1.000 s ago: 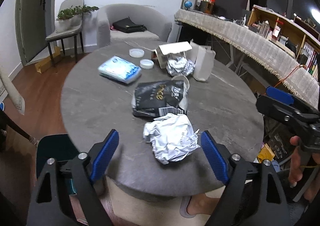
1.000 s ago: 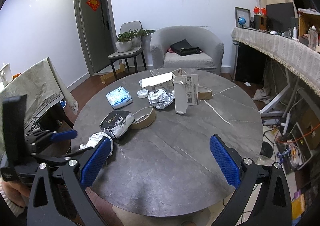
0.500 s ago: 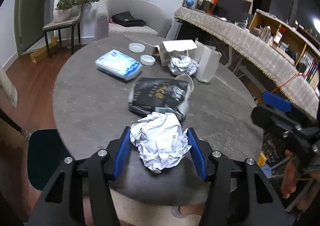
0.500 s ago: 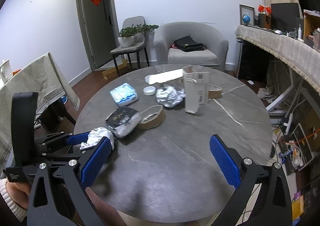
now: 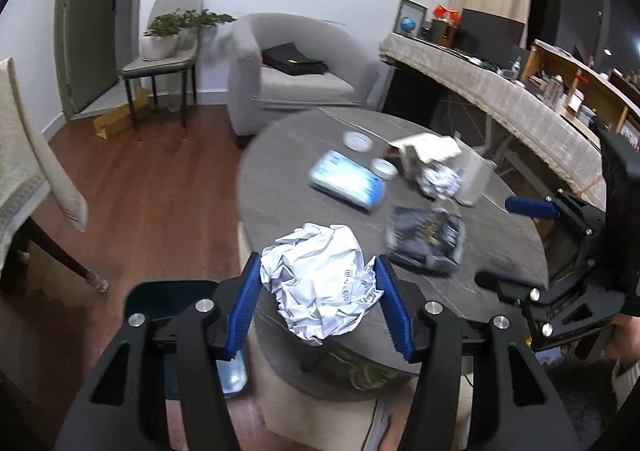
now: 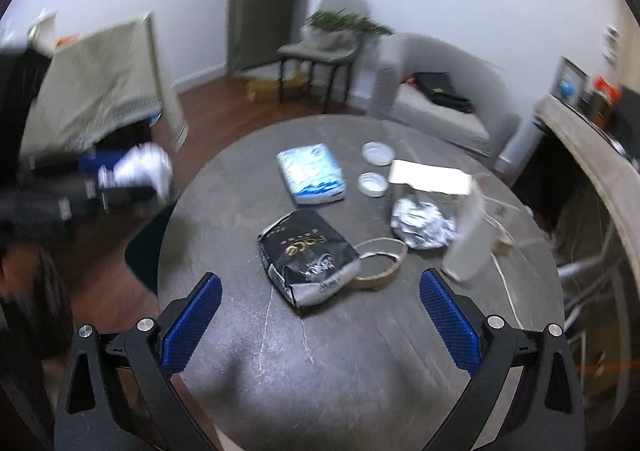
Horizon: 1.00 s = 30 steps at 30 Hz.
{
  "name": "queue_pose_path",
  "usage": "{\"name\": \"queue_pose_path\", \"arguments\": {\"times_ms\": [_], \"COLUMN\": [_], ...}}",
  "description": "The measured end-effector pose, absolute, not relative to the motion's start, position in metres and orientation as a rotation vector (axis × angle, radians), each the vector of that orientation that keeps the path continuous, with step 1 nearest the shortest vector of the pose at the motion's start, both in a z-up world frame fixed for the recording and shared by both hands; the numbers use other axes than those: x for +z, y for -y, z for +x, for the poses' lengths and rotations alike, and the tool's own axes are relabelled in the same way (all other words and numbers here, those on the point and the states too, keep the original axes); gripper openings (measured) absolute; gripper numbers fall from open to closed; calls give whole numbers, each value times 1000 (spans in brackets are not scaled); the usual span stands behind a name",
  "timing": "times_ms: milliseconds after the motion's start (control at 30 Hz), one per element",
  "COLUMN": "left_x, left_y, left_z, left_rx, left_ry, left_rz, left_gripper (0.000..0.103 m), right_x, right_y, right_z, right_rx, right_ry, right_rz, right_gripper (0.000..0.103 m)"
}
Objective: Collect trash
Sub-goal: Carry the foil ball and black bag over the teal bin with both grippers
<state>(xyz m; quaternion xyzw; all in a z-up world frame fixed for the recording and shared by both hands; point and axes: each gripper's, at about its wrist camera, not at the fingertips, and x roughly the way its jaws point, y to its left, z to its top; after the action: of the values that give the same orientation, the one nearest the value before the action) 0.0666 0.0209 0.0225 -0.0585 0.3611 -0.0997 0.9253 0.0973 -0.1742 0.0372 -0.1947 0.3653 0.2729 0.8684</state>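
Note:
My left gripper (image 5: 320, 291) is shut on a crumpled ball of white paper (image 5: 320, 283) and holds it in the air past the near left edge of the round grey table (image 5: 280, 187). The held ball also shows, blurred, in the right wrist view (image 6: 140, 171). My right gripper (image 6: 320, 327) is open and empty above the table's near part. In front of it lie a black packet (image 6: 306, 255), a blue and white tissue pack (image 6: 312, 173) and a crumpled foil ball (image 6: 422, 223).
A tape ring (image 6: 380, 263), two white lids (image 6: 374, 167), an open white box (image 6: 432, 179) and a white carton (image 6: 468, 239) are on the table. A dark bin (image 5: 168, 303) stands on the floor under my left gripper. A cloth-covered chair (image 5: 24, 171) is at the left.
My left gripper closed on the paper ball, lifted it and swung it left off the table's edge. My right gripper moved in over the table and tilted down, still open.

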Motion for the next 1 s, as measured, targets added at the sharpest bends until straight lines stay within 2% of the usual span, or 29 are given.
{"name": "queue_pose_path", "arguments": {"times_ms": [300, 433, 500, 533, 600, 633, 733, 867, 1000], "left_x": [22, 13, 5, 2, -6, -9, -23, -37, -56], "left_y": [-74, -94, -104, -109, -118, -120, -130, -147, -159], "left_z": [116, 138, 145, 149, 153, 154, 152, 151, 150], "left_rx": [-99, -69, -56, -53, -43, -41, -35, -37, -27], "left_ry": [-770, -797, -819, -834, -850, -853, -878, -904, -943], "left_rz": [-113, -100, -88, -88, -88, -89, -92, -144, -151], "left_gripper": [59, 59, 59, 59, 59, 59, 59, 59, 59], "right_x": [21, 7, 0, 1, 1, 1, 1, 9, 34], "right_y": [142, 131, 127, 127, 126, 127, 126, 117, 95], "right_z": [139, 157, 156, 158, 165, 167, 169, 165, 163], "right_rx": [758, 823, 839, 845, 849, 853, 880, 880, 891], "right_ry": [-824, -905, -924, -919, -937, -946, -974, -954, -883], "right_rz": [-665, -744, -787, -775, -748, -732, -675, -624, -515], "right_gripper": [100, 99, 90, 90, 76, 75, 61, 54, 54]}}
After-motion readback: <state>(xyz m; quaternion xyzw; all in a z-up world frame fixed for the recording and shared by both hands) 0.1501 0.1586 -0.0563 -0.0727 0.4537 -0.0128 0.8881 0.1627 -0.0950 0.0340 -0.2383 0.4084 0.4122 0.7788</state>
